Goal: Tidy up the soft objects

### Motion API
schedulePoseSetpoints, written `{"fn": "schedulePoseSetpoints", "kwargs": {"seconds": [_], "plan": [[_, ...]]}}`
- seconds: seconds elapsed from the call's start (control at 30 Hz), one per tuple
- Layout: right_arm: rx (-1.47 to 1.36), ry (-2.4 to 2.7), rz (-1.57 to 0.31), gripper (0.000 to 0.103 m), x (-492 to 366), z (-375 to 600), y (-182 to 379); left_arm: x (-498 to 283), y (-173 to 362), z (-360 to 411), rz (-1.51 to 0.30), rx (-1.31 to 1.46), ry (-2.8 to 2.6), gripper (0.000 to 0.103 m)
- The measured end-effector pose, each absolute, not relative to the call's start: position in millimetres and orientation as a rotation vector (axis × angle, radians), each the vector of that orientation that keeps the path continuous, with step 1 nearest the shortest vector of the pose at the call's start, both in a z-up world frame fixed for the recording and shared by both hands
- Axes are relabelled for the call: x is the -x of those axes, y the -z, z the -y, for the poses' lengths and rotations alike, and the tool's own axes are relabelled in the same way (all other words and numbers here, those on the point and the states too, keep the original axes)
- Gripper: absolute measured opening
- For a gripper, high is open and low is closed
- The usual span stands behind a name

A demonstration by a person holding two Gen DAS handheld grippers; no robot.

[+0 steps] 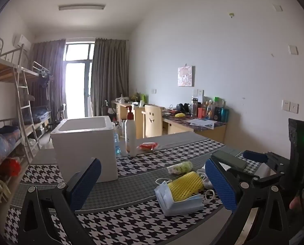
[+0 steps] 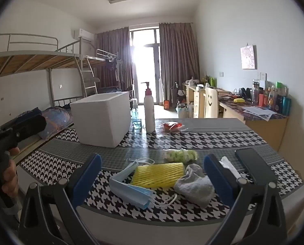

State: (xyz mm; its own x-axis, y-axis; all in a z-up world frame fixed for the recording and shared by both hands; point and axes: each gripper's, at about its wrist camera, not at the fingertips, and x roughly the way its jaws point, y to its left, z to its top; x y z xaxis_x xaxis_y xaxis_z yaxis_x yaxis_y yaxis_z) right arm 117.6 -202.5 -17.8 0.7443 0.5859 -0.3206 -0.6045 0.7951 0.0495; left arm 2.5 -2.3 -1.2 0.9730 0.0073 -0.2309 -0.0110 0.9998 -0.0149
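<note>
Soft things on the tabletop

Yellow foam net overlaps folded blue mask; grey sock right, green-white cloth behind.

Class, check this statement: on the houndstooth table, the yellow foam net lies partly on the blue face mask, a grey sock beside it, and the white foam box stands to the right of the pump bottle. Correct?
One detail is wrong: the white foam box stands to the left of the pump bottle, as the right wrist view shows. The yellow foam net does lie partly on the blue face mask, with the grey sock beside it.

Two wrist views, low and near over the table, both facing the window.
</note>
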Motion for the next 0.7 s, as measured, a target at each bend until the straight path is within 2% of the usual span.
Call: {"fn": "schedulePoseSetpoints", "kwargs": {"seconds": [0.7], "plan": [[0.07,-0.645,-0.313,0.102,-116,203,18,-3,3,-5,-0.238,0.049,-0.018,0.102]]}}
